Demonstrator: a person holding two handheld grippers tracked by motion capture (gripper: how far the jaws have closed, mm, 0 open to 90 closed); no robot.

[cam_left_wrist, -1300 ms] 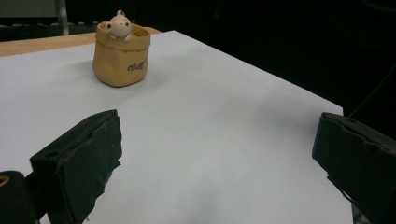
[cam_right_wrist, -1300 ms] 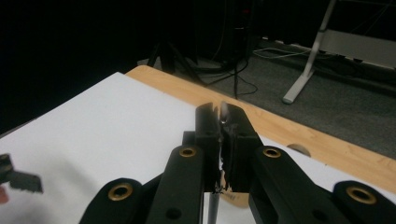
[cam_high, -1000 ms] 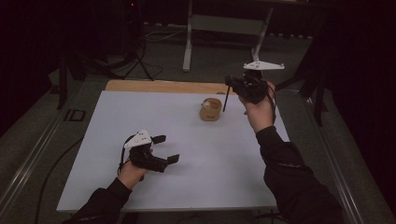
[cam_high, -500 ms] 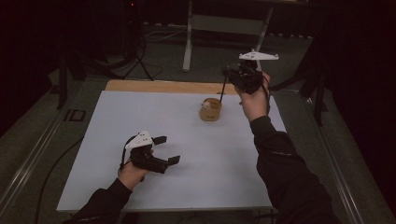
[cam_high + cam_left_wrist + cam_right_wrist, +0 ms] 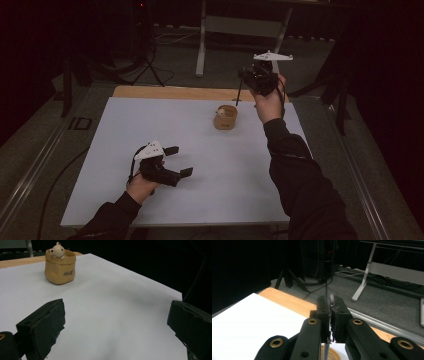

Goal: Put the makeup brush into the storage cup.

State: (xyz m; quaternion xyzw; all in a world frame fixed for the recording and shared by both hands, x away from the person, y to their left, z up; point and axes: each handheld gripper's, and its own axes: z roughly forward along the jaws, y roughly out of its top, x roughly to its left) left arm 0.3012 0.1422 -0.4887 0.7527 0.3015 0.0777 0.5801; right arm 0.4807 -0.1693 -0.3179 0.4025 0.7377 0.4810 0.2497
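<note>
The one piece of writing stands on the tan pouch (image 5: 60,267) in the upper left of the left gripper view: a short dark word in slanted script on its front, low and right of centre. It seems to end in "ff", but its letters are too small and blurred to read with any certainty.

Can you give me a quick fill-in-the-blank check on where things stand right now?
1. The right gripper is shut on a thin dark ____.
2. The left gripper rests low over the white table with fingers ____.
3. A small cream figure peeks from the tan ____.

Missing words: rod; open; pouch.
</note>
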